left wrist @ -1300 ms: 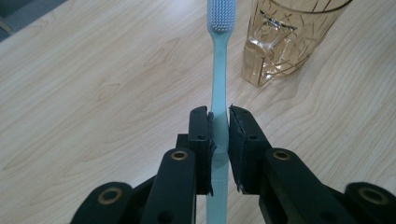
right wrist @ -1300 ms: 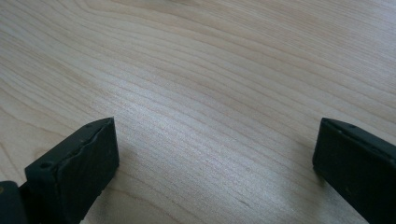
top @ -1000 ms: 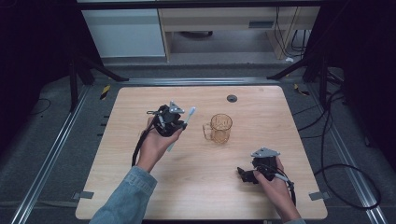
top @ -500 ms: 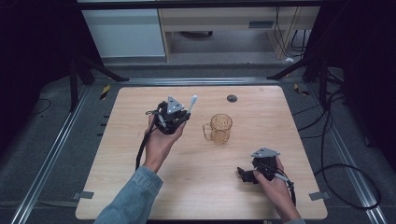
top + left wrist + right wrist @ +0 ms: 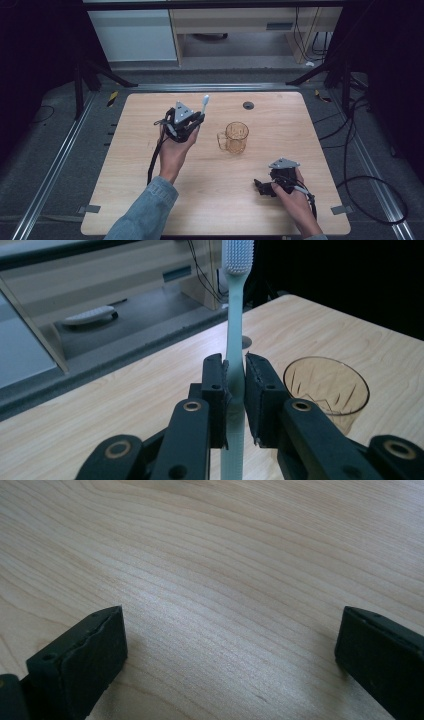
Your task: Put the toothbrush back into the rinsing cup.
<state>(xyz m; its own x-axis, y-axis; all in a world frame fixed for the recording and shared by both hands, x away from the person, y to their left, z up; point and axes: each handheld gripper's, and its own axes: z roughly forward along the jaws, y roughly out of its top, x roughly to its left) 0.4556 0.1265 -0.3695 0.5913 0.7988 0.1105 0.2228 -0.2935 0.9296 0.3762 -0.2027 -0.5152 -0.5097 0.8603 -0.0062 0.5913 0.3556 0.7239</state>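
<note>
A pale toothbrush (image 5: 234, 315) stands upright between the jaws of my left gripper (image 5: 235, 371), which is shut on its handle, bristle head at the top. In the high view the left gripper (image 5: 192, 119) is held above the table's left middle, and the toothbrush (image 5: 204, 103) points away toward the far side. A clear amber cup (image 5: 236, 138) with a handle stands on the table to the right of it; the cup (image 5: 327, 390) sits low at the right in the left gripper view. My right gripper (image 5: 261, 186) rests near the front right, its jaws wide apart over bare wood (image 5: 230, 625).
The wooden table (image 5: 130, 170) has a small dark round grommet (image 5: 248, 105) near its far edge. Metal rails and black cables run along the floor at both sides. A shelf unit stands beyond the table.
The left hand has turned the toothbrush from lying slanted toward the cup to standing more upright, and has shifted a little toward the far side. The right hand has kept still.
</note>
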